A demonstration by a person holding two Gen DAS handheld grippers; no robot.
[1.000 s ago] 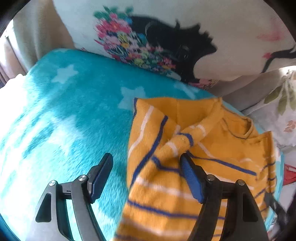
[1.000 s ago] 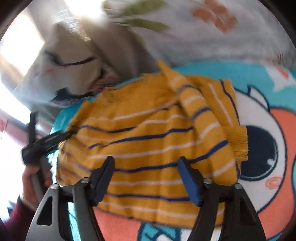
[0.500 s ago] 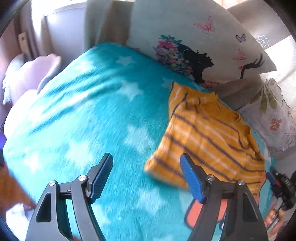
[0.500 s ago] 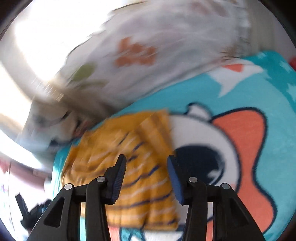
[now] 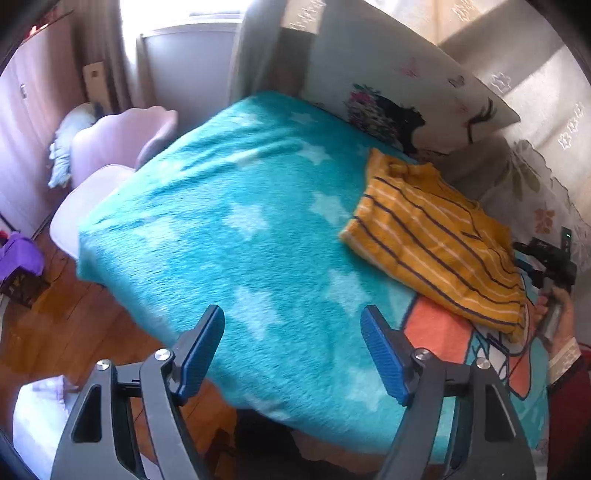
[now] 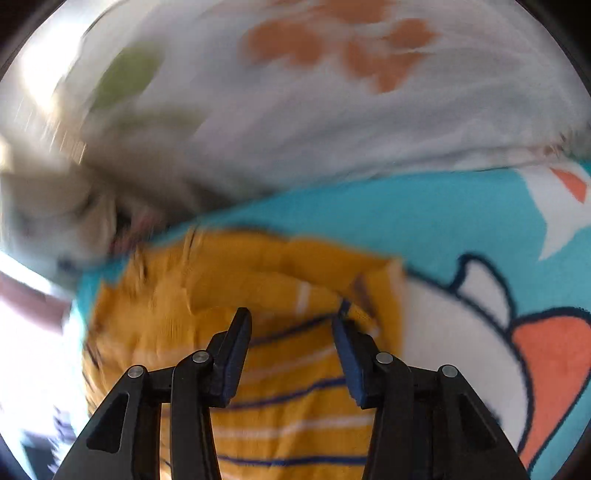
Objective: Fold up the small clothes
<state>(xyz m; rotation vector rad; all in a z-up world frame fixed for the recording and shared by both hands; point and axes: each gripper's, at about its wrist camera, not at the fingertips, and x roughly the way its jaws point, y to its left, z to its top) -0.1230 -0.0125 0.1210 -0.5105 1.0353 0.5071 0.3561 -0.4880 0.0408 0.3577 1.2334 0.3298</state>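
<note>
Over the blurred striped sweater (image 6: 280,295), right tool (image 6: 291,354) narrow, empty; left tool (image 5: 291,354) wide

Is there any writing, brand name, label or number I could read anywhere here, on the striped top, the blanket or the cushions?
None: no readable text shows in either view.
The yellow striped top bears only stripes.
The teal blanket has stars and a cartoon figure.
The white cushion has only pictures.
The right wrist view is too blurred to read anything.

Sunlit window (image 5: 184,14), pale wall (image 5: 517,55), wooden floor (image 5: 55,325), lilac chair (image 5: 122,147) beside teal blanket (image 5: 221,221).
</note>
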